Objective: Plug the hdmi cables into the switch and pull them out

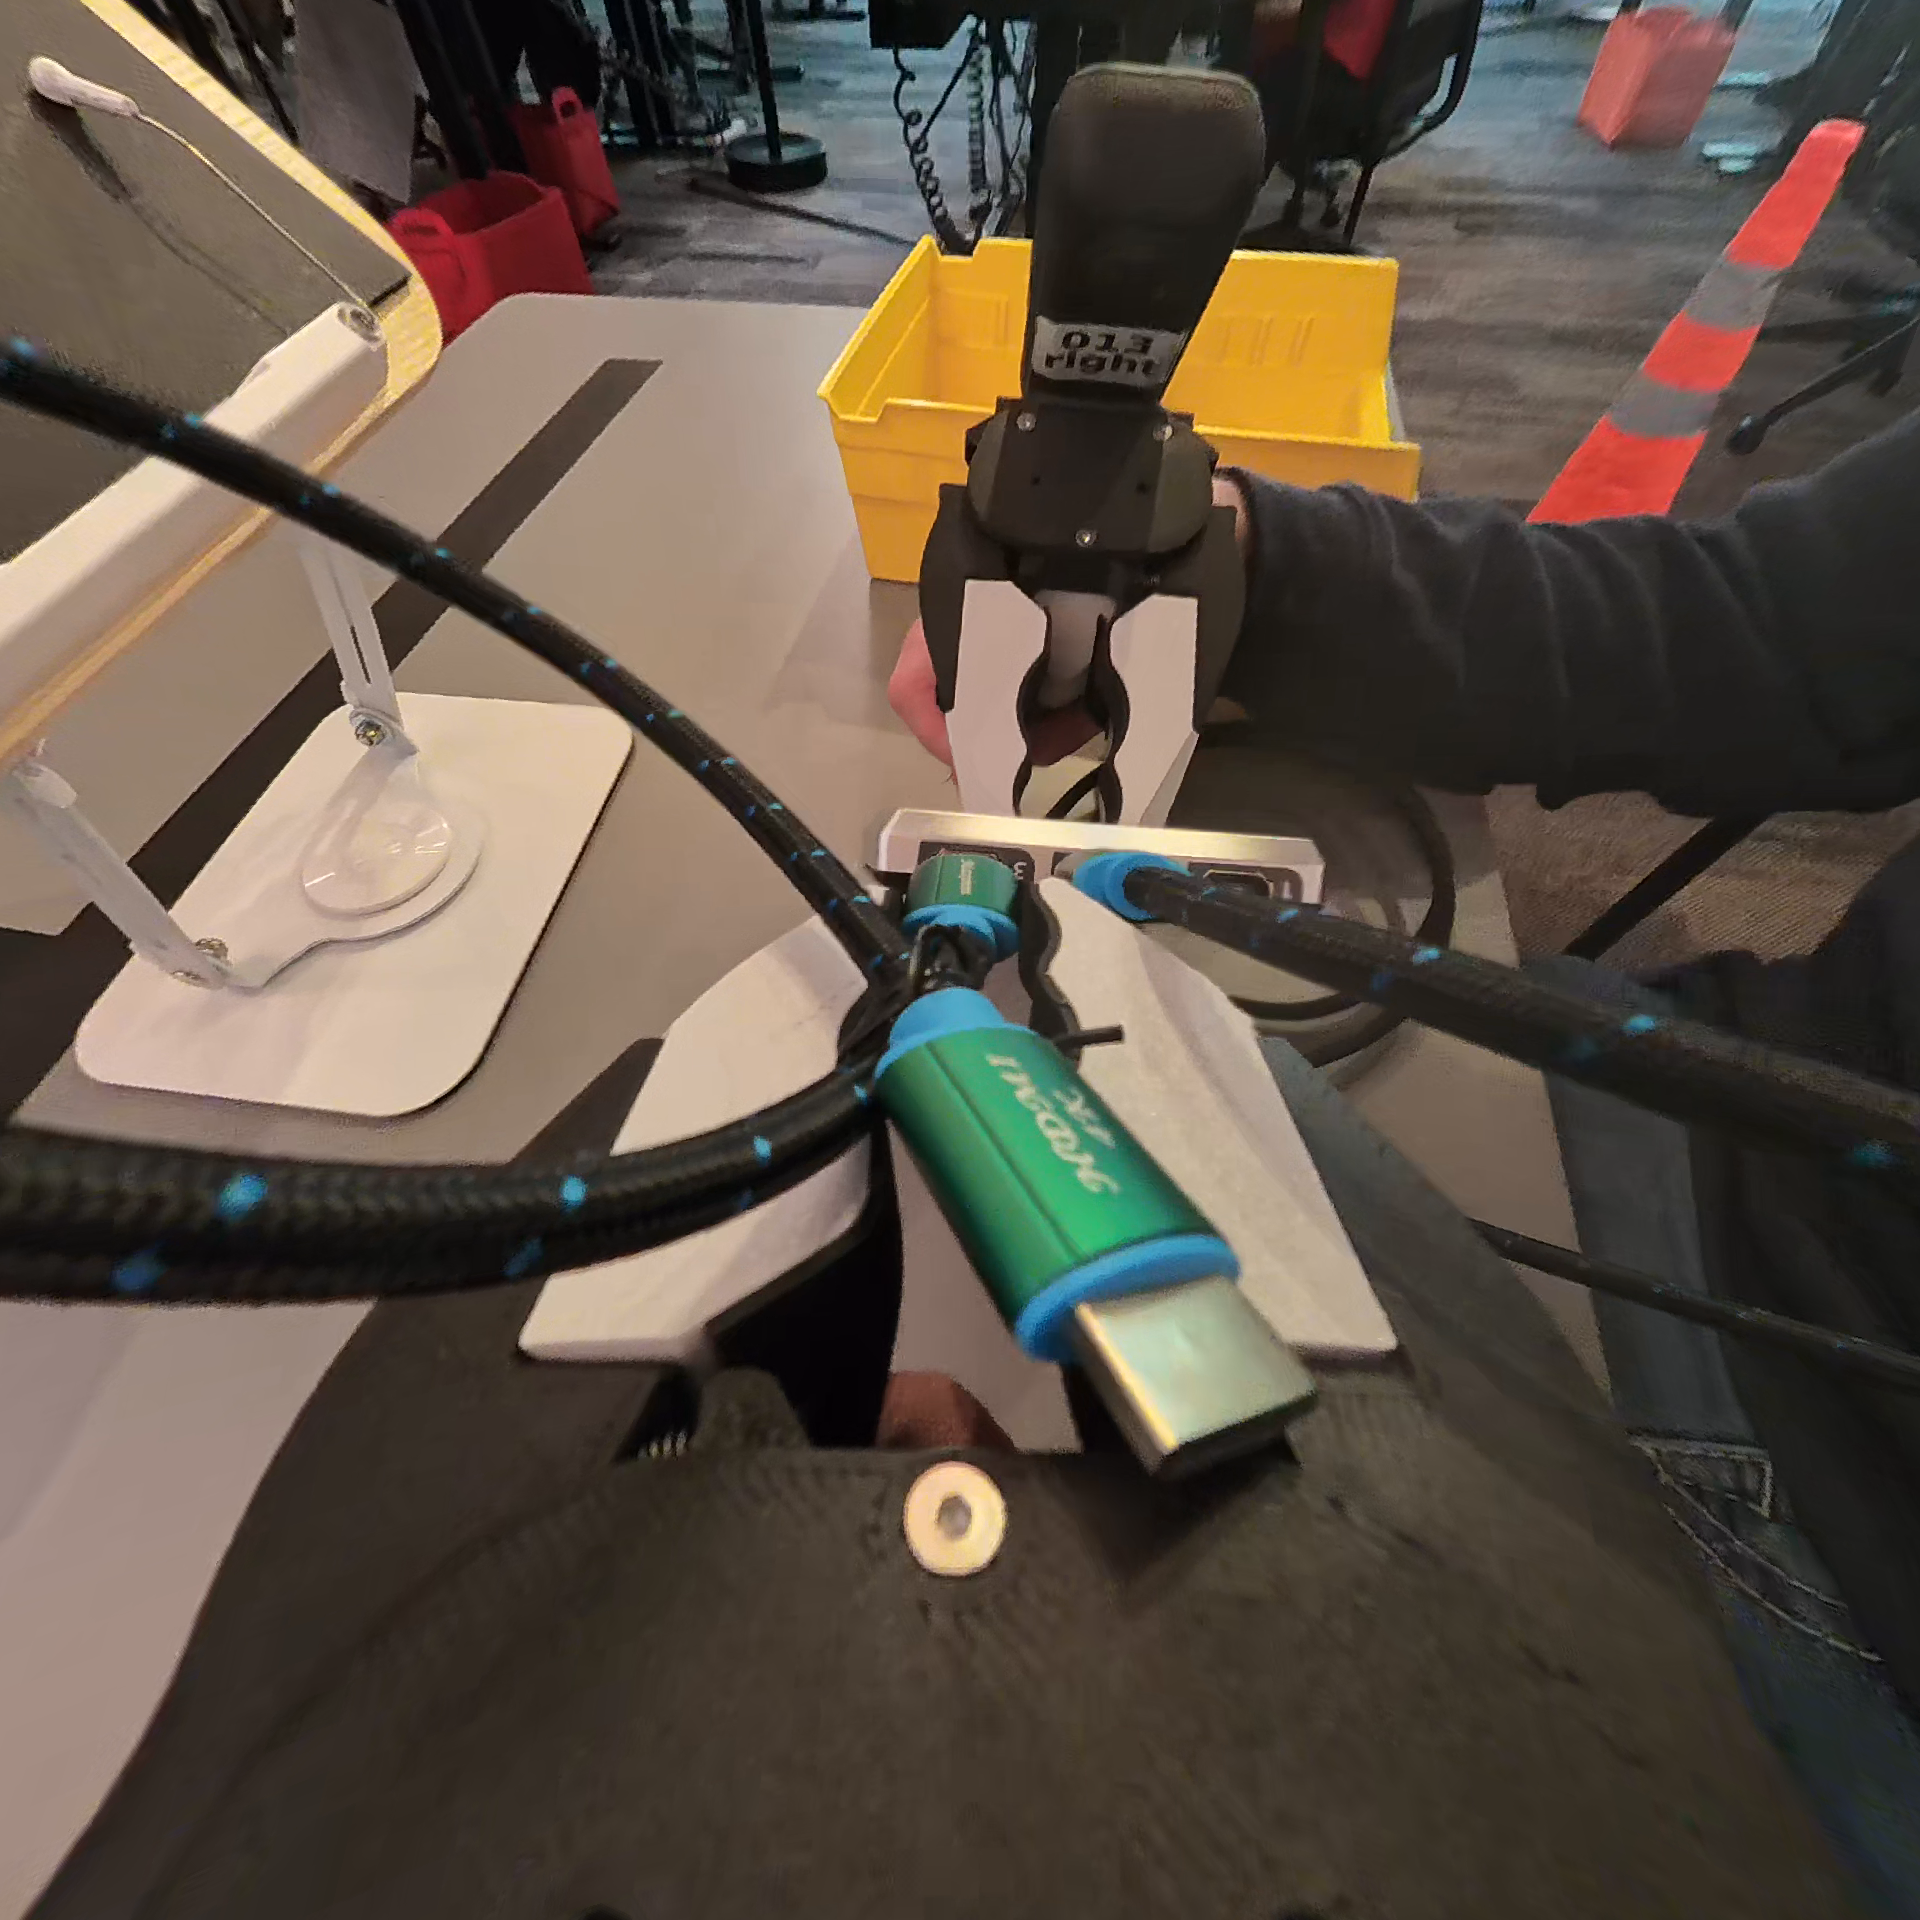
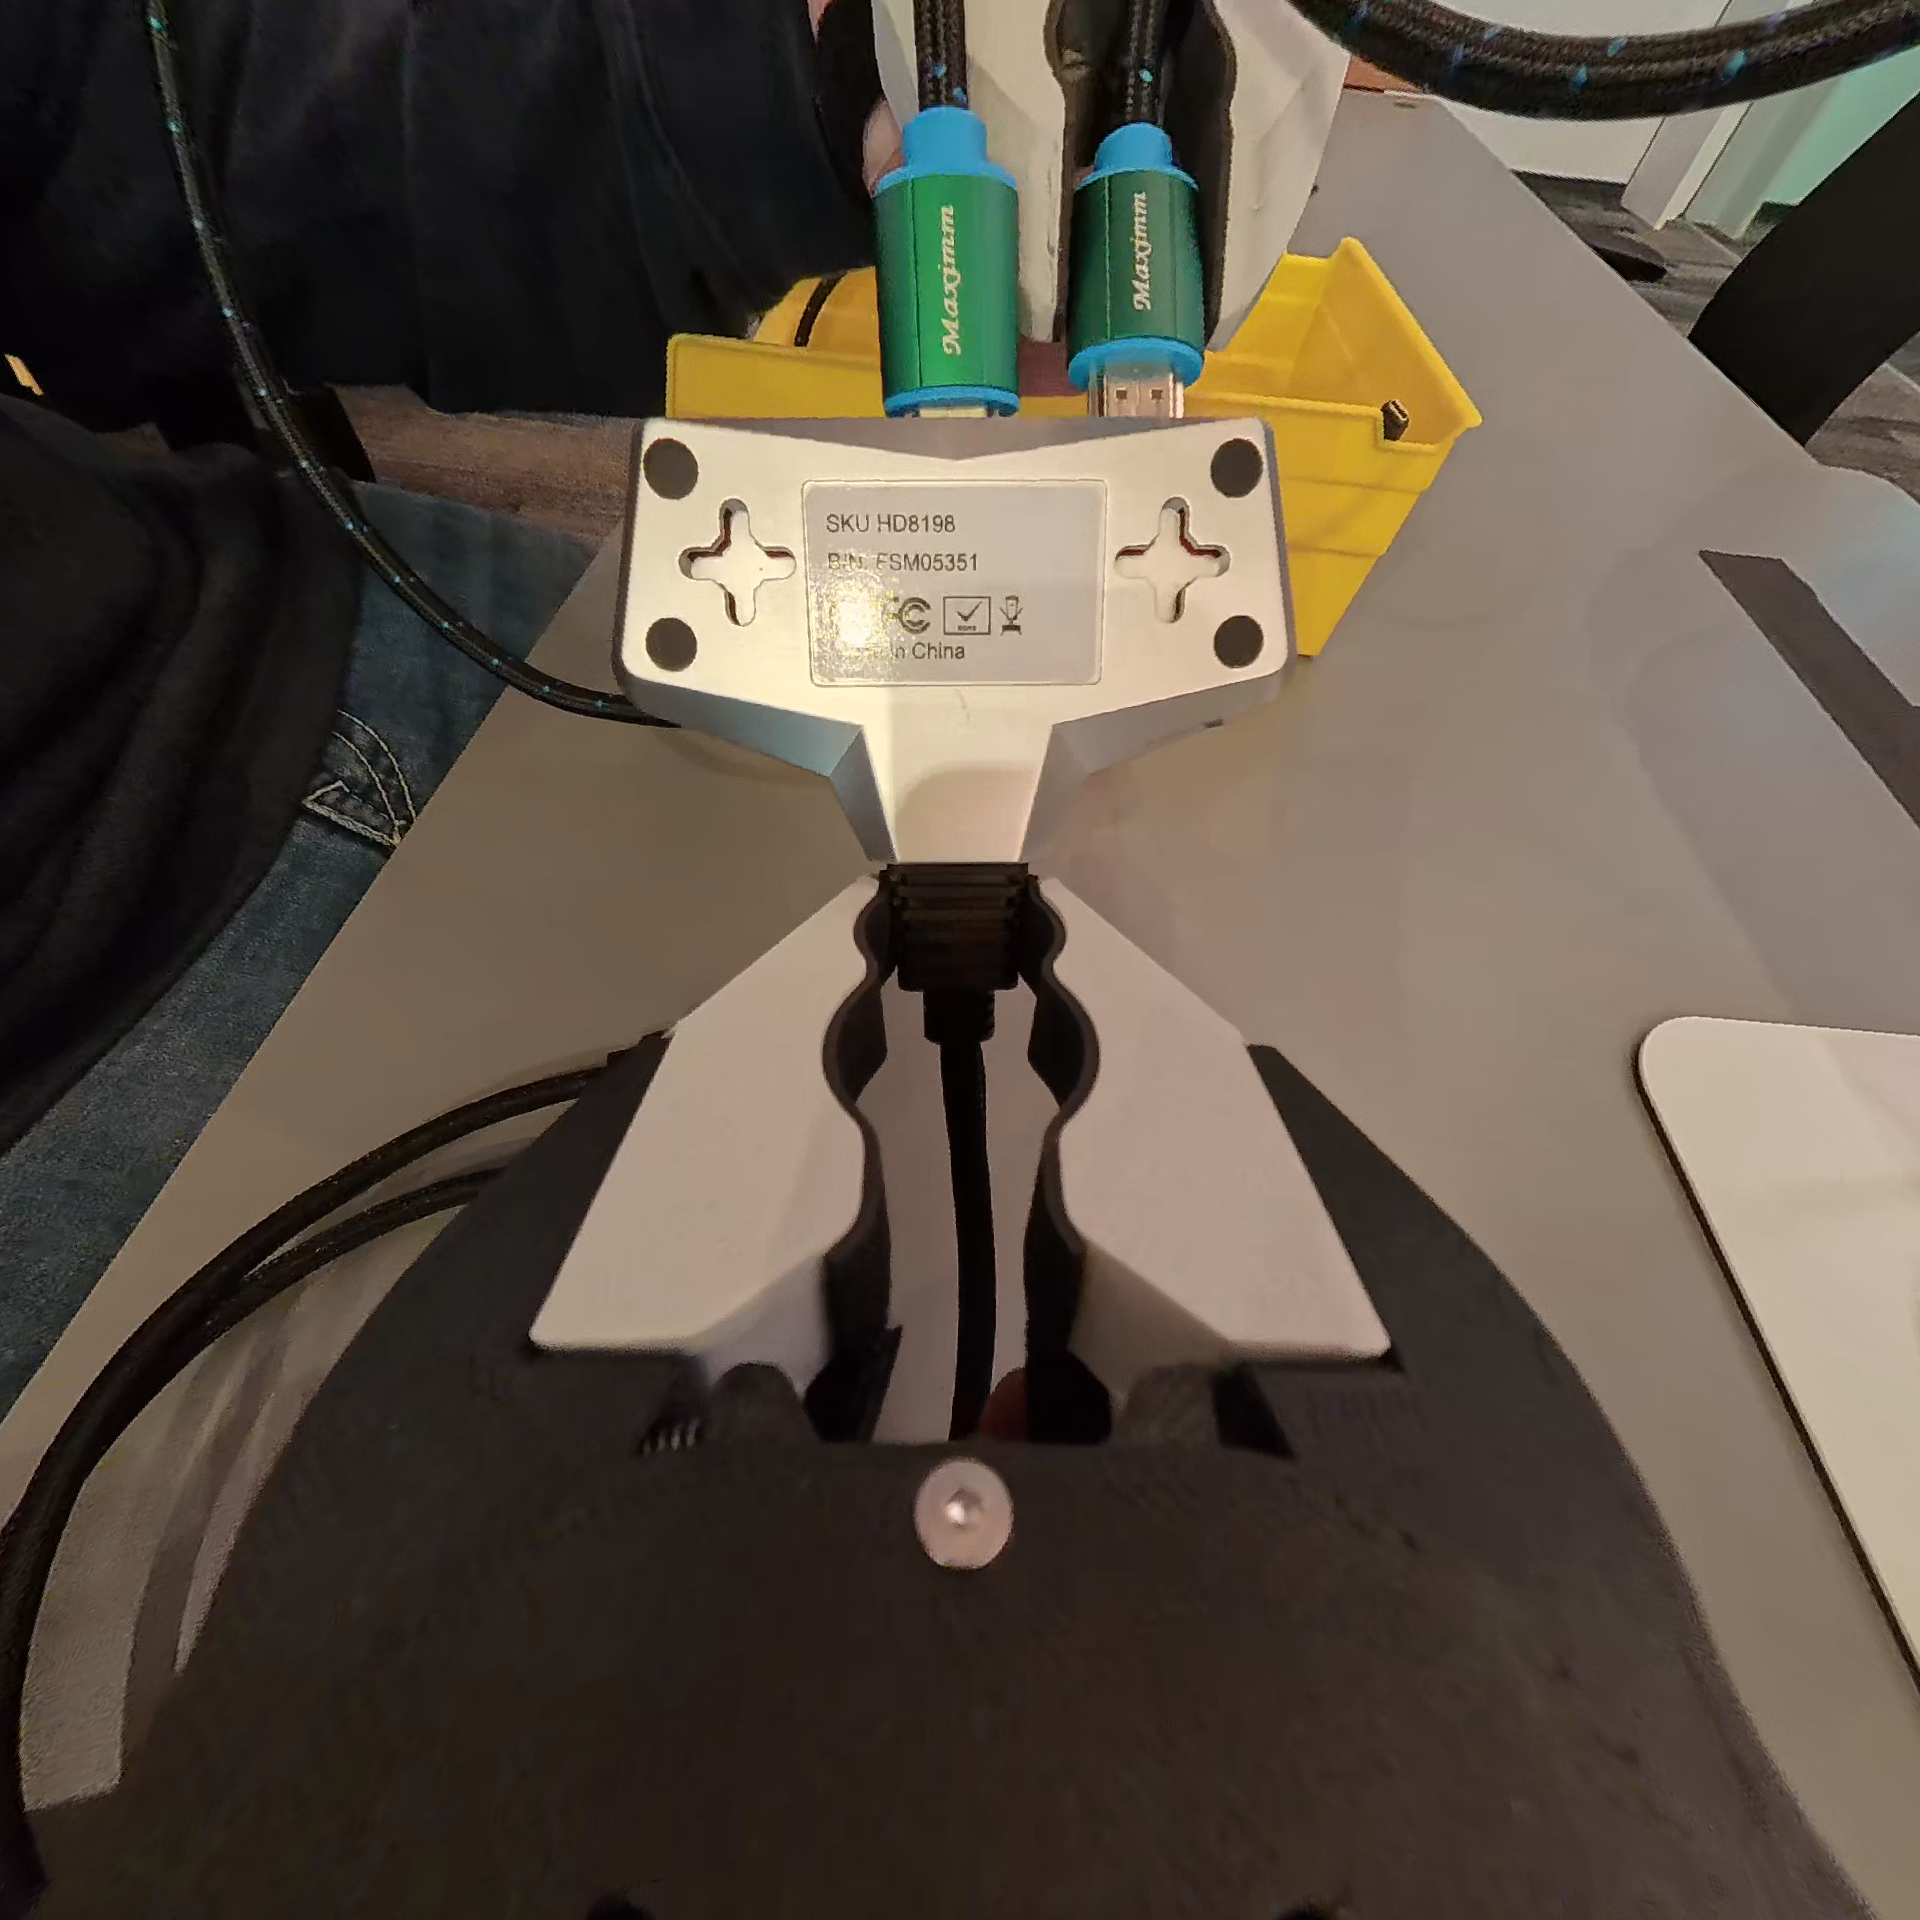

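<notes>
**Switch held by its cable end, two plugs at the ports**

R gripper [image 2: 956, 935]: white fingers [image 2: 727, 1143] closed on the black ribbed strain relief [image 2: 954, 925] at the tail of the silver HDMI switch [image 2: 956, 748]. Switch is turned underside up, w/ a pale label, four black feet and two cross-shaped slots. Its thin black cable [image 2: 966, 1195] runs back between the fingers.

At the switch's far edge, right wrist view: left green plug [image 2: 945, 301] sits w/ its blue collar against the housing; right green plug [image 2: 1138, 281] shows bare metal tip, not fully in.

L gripper [image 1: 1023, 925]: fingers closed around a green plug [image 1: 961, 883] at the switch's port face; exact contact is hidden by cables. Braided black-blue cable [image 1: 520, 623] loops over the left side. A loose green connector [image 1: 1081, 1174] lies across the L gripper's fingers, metal tip toward the camera.

Further out: grey table [image 2: 1455, 883], yellow bin [image 1: 904, 395] behind R gripper, white stand [image 1: 353, 904] at left, orange cone [image 1: 1714, 322] on the floor.
</notes>
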`<state>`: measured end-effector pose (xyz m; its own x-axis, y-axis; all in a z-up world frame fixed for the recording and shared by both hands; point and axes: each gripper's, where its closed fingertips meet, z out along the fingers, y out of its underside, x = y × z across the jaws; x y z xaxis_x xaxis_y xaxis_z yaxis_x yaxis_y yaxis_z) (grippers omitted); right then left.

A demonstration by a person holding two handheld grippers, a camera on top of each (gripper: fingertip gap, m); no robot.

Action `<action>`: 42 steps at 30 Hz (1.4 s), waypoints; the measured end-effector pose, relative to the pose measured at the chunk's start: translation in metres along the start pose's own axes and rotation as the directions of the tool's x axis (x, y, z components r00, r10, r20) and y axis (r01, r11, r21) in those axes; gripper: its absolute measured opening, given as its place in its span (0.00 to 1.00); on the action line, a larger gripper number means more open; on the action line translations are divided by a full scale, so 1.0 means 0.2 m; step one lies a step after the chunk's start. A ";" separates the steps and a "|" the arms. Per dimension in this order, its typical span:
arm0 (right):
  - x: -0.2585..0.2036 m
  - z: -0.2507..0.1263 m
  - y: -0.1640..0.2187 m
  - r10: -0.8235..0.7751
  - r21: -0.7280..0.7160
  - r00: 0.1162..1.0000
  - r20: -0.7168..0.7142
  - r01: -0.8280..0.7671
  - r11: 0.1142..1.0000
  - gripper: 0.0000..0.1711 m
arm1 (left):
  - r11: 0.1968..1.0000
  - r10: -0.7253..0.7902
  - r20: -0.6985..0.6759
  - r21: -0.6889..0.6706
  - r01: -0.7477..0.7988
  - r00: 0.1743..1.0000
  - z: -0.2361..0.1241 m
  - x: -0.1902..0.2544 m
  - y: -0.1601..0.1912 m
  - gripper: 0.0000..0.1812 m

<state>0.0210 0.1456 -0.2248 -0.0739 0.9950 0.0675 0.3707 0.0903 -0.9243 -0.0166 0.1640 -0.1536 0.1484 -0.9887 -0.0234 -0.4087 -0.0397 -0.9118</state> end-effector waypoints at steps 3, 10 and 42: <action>0.00 0.00 0.00 -0.015 -0.003 1.000 -0.012 0.015 1.000 0.12 | 0.999 0.022 0.012 -0.031 -0.022 1.000 0.00 0.00 0.00 0.12; 0.00 0.00 0.00 -0.042 -0.024 0.999 -0.025 0.041 0.999 0.12 | 0.995 0.053 0.014 -0.087 -0.052 0.998 -0.01 0.01 0.02 0.11; -0.01 0.18 0.33 -0.014 -0.348 1.000 0.004 0.014 0.937 0.12 | 0.890 0.119 -0.058 -0.437 -0.132 0.991 0.09 -0.01 0.28 0.11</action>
<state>0.0125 0.1473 -0.2985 -0.0827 0.9935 0.0785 0.6690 0.1138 -0.7345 -0.0229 0.1674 -0.2113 0.0467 -0.9931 -0.1078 -0.7765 0.0318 -0.6293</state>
